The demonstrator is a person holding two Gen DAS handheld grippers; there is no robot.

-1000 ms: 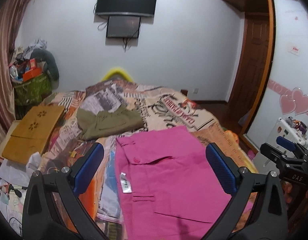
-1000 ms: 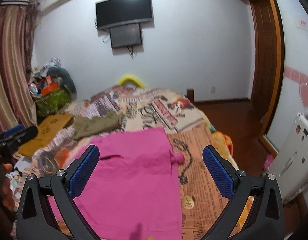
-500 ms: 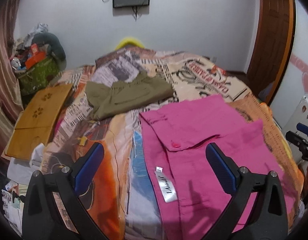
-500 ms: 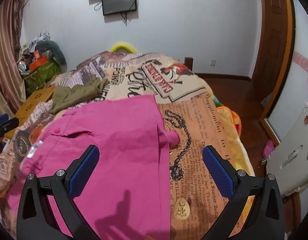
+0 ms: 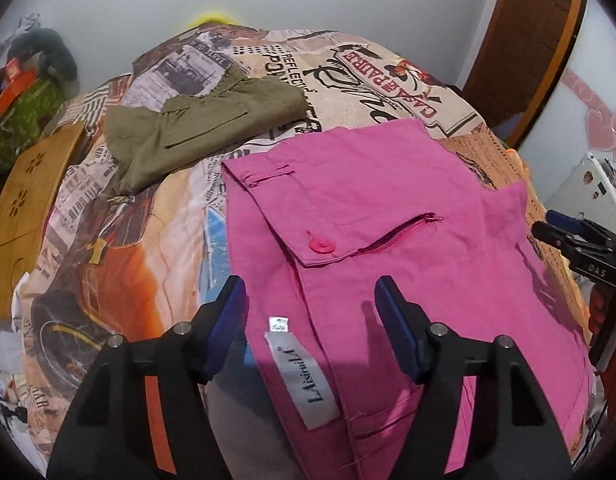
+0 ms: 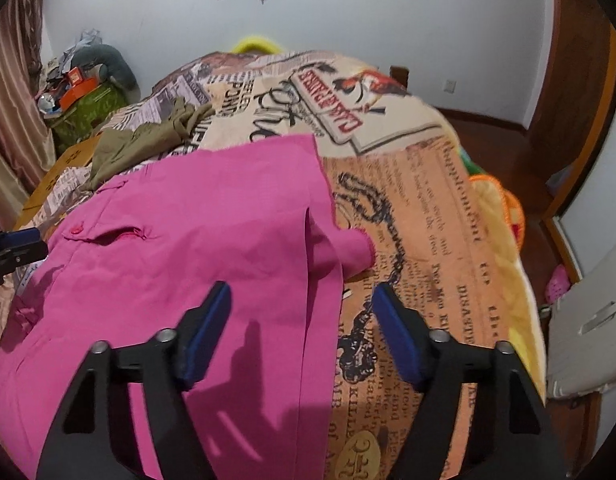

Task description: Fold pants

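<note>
Pink pants (image 5: pixel 388 216) lie spread on the bed, waistband to the left with a pink button (image 5: pixel 319 246) and a white label (image 5: pixel 304 376). My left gripper (image 5: pixel 310 320) is open and hovers over the waistband edge near the label. My right gripper (image 6: pixel 300 320) is open and hovers over the pants' (image 6: pixel 196 264) right edge, where a flap of fabric (image 6: pixel 348 248) sticks out. The other gripper shows at each view's side. Neither gripper holds anything.
Olive-green pants (image 5: pixel 196 124) lie folded farther back on the bed. A newspaper-print bedspread (image 6: pixel 428 208) covers the bed. A wooden board (image 5: pixel 24 188) lies at the left, clutter in the far left corner, a white appliance (image 6: pixel 588 332) at the right.
Both grippers have moved down and forward toward the pink pants, and their jaws have narrowed from wide open to partly open.
</note>
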